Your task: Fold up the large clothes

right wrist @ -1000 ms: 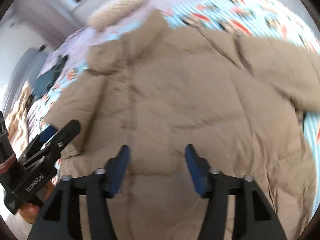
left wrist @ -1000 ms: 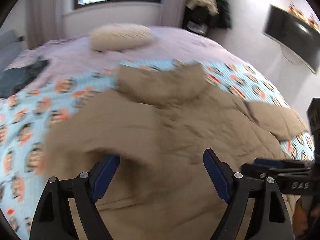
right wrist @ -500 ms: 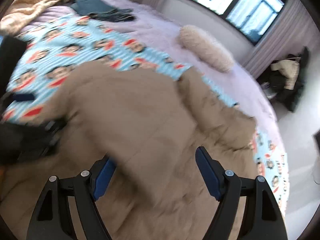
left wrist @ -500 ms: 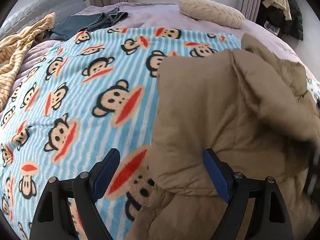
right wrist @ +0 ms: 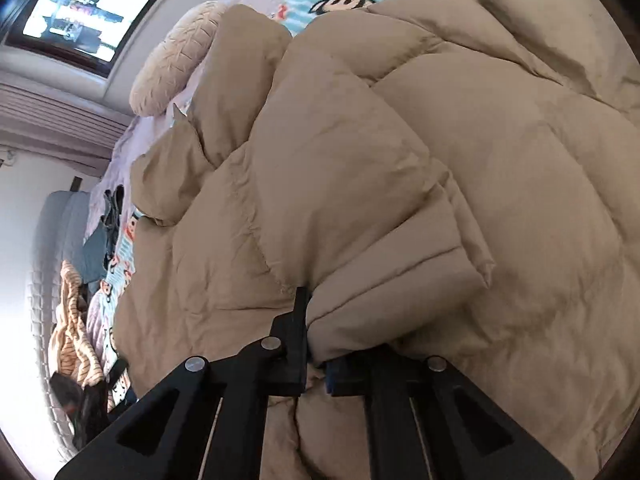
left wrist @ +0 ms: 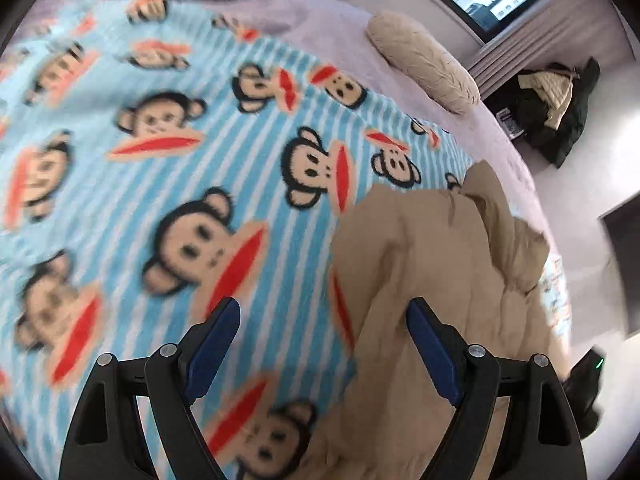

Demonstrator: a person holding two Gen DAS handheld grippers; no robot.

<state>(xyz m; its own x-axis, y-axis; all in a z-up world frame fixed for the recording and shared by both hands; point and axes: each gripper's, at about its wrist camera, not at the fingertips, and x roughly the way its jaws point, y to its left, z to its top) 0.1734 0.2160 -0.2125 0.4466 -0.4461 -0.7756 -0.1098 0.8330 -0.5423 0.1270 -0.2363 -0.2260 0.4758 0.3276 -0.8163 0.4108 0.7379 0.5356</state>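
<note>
While the right gripper [right wrist: 310, 344] has just pinched one tan jacket [right wrist: 440, 168], the left gripper [left wrist: 324, 344] fingers [left wrist: 212, 340] stand spread

My left gripper [left wrist: 320, 344] hangs with its jaws spread wide and nothing pinched between them, angled down over the monkey-print blanket [left wrist: 168, 184]. The tan puffer jacket [left wrist: 432, 264] lies from about 3 o'clock down to 5 o'clock, its edge passing between my blue pads [left wrist: 430, 350]. A cream pillow [left wrist: 420, 60] sits toward 1 o'clock on the lilac bedspread [left wrist: 320, 12]; dark clothes [left wrist: 556, 108] are heaped at 2 o'clock.
</note>
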